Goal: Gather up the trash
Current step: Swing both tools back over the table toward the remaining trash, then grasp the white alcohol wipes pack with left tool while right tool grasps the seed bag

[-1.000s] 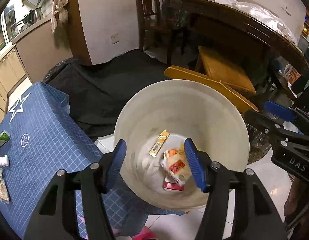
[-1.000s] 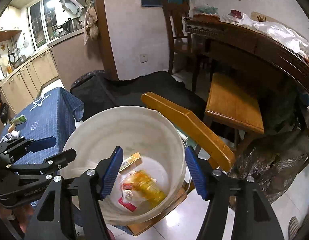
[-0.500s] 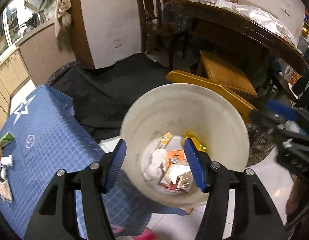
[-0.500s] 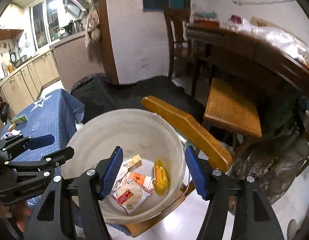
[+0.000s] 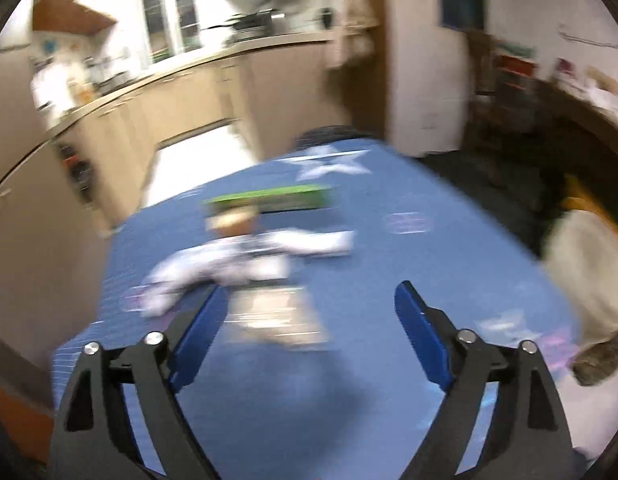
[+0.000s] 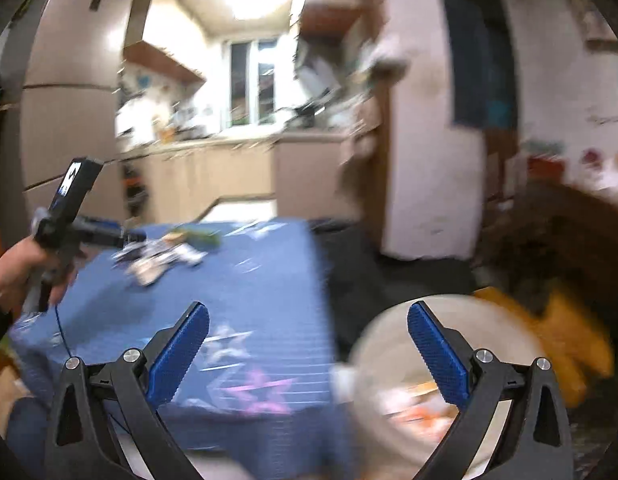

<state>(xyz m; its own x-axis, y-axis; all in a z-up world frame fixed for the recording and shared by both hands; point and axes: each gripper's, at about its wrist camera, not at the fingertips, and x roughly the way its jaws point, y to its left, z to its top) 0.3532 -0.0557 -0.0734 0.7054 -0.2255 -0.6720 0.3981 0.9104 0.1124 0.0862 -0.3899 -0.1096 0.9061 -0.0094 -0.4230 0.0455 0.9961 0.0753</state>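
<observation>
Both views are blurred by motion. My left gripper point(image 5: 309, 316) is open and empty above the blue tablecloth point(image 5: 349, 380). Ahead of it lie white crumpled trash point(image 5: 229, 264), a flat pale packet point(image 5: 273, 312) and a green box point(image 5: 269, 198). My right gripper point(image 6: 309, 344) is open and empty over the table's near edge. The white bin point(image 6: 373, 360) with wrappers point(image 6: 421, 408) inside is at the lower right in the right wrist view, and its side shows in the left wrist view point(image 5: 585, 264). The left gripper also shows in the right wrist view point(image 6: 125, 236), near the trash pile point(image 6: 161, 260).
A blue cloth with star prints point(image 6: 245, 280) covers the table. A yellow wooden chair point(image 6: 565, 328) stands beside the bin. Dark fabric point(image 6: 369, 264) lies behind the table. Kitchen cabinets point(image 5: 169, 104) are at the back, a white wall point(image 6: 429, 160) to the right.
Both grippers have swung left and up from over the bin to face the blue table. The bin has slid to the right edge of both views.
</observation>
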